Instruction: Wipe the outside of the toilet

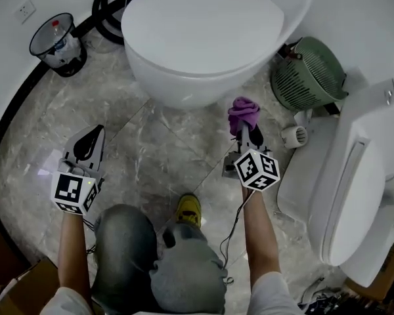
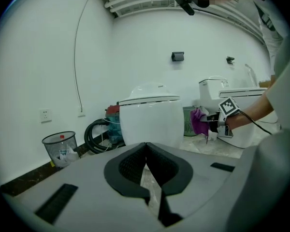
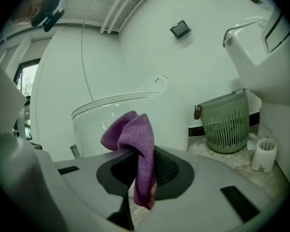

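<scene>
The right claw is clamped shut on a purple cloth, which bunches above the jaws and hangs in a fold between them. The toilet, lid down, stands straight ahead of this claw, near but apart, so the cloth is not touching the front of the bowl. To the claw's right sit a green basket and a small white holder. Further right, and nearer the person, is a second toilet. The left claw hangs low over the floor, well off to the left of the right one, its jaws together with nothing between them. Ahead of it and to its left is a wire bin.

The step in hand looks like the approach: the cloth is gripped and wiping has not yet begun. The next move calls for carrying the right claw forward until the bunched top of the cloth presses on the bowl's curved front. It would then sweep along that curve with the cloth, not the jaws, against the porcelain. The left claw seems to have no part in this.
</scene>
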`<state>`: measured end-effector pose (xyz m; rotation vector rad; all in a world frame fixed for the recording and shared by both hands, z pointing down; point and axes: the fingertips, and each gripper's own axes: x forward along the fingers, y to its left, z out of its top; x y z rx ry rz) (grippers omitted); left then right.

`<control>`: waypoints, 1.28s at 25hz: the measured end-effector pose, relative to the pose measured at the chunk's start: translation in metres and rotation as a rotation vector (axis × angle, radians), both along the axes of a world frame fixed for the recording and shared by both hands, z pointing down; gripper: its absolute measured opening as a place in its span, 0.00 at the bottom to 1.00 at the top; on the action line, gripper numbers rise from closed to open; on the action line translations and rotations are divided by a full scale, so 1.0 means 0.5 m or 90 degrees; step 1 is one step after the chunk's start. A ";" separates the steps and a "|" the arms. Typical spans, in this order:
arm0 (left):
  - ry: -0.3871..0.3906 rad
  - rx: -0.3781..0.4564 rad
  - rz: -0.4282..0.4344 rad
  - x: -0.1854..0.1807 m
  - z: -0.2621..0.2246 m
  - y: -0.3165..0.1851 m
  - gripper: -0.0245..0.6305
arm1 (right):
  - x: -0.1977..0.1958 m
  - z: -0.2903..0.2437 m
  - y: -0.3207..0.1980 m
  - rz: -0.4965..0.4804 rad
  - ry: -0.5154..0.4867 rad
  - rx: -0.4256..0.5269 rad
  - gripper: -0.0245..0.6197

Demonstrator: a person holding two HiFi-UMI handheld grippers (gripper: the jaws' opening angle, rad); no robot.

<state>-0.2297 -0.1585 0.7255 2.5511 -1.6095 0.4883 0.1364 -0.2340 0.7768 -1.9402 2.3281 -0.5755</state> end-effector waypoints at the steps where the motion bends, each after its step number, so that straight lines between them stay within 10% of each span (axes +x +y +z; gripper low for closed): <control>1: 0.003 -0.001 -0.004 -0.003 -0.002 0.001 0.06 | -0.004 -0.010 0.004 -0.001 -0.007 0.003 0.15; 20: 0.052 -0.036 -0.073 -0.045 -0.006 -0.073 0.06 | -0.068 -0.118 -0.001 -0.075 -0.045 0.018 0.15; 32: 0.040 -0.104 -0.042 0.060 -0.205 -0.136 0.06 | -0.019 -0.290 0.006 -0.052 -0.054 -0.047 0.15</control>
